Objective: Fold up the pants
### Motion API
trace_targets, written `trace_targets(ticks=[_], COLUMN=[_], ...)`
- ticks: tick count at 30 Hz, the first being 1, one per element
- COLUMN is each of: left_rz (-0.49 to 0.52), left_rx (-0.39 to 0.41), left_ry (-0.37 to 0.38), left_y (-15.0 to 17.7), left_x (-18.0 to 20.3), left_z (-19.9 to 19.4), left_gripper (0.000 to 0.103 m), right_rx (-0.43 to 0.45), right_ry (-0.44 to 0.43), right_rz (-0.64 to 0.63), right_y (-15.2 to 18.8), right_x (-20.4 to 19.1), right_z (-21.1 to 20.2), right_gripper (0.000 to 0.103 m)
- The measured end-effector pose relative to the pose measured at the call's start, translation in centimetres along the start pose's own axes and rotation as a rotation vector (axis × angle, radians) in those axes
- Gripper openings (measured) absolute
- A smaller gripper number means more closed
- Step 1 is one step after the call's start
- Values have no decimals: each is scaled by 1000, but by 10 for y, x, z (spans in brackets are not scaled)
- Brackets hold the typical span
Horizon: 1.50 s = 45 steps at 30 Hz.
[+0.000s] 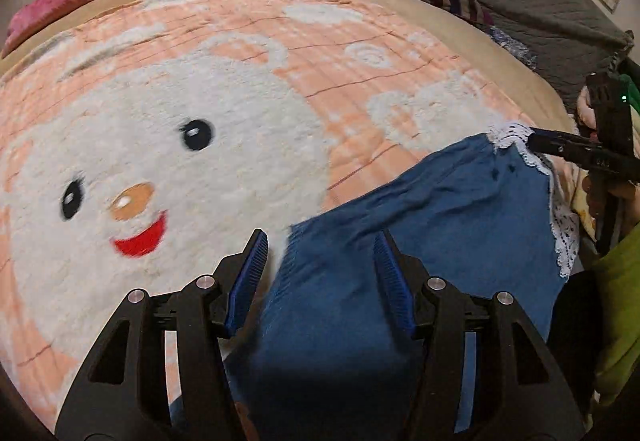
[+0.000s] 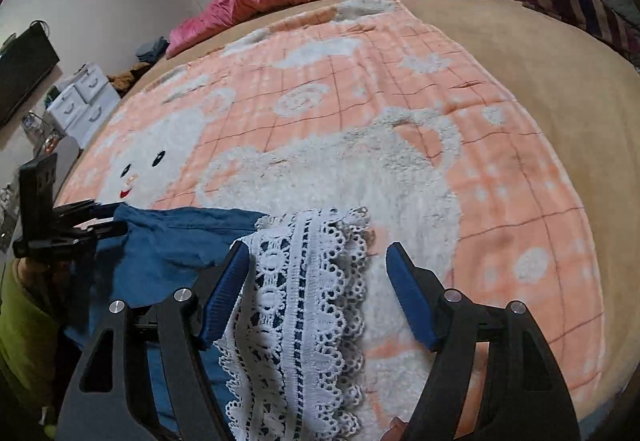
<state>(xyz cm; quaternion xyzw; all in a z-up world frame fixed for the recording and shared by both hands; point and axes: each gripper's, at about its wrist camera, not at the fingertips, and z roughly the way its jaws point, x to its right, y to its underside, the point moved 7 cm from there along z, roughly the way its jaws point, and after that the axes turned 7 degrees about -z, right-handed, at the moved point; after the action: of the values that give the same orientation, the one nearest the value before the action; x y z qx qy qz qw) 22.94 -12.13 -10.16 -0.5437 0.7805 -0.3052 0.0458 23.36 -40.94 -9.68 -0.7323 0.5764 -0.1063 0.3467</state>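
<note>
We see the blue pants lying on the peach bear blanket near its front edge, long axis running sideways between our grippers — white lace hem toward the right gripper, plain end under the left gripper. Both jaws stand spread, pinching nothing.

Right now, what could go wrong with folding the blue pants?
The white lace trim lies between the right gripper pads, and its open loops might snag. The left gripper is open over the blue pants, so the cloth could bunch. The fluffy blanket may drag the fabric.
</note>
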Motion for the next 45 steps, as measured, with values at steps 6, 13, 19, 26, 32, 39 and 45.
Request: trace_targets(ticks=[6, 13, 19, 26, 32, 39, 45], left_rz=[24, -78, -77, -149, -80, -8, -17], left_rx=[-20, 92, 40, 12, -9, 151, 147], left_ry=[-30, -4, -57, -20, 2, -50, -96], left_y=[3, -15, -6, 1, 6, -15, -23], left_x=[7, -7, -12, -22, -3, 12, 6], left_z=[11, -8, 8, 4, 7, -27, -9], left_gripper=[4, 2, 9, 51, 6, 3, 3], right_rx=[-21, 27, 0, -13, -26, 131, 20], right_ry=[6, 60, 28, -47, -68, 131, 180], right_rz=[-40, 32, 41, 104, -24, -199, -204], right_y=[2, -8, 1, -2, 0, -28, -47], right_x=[-13, -4, -2, 7, -31, -67, -44], right_z=[9, 7, 15, 26, 21, -22, 23], right_gripper=[23, 22, 47, 53, 31, 14, 15])
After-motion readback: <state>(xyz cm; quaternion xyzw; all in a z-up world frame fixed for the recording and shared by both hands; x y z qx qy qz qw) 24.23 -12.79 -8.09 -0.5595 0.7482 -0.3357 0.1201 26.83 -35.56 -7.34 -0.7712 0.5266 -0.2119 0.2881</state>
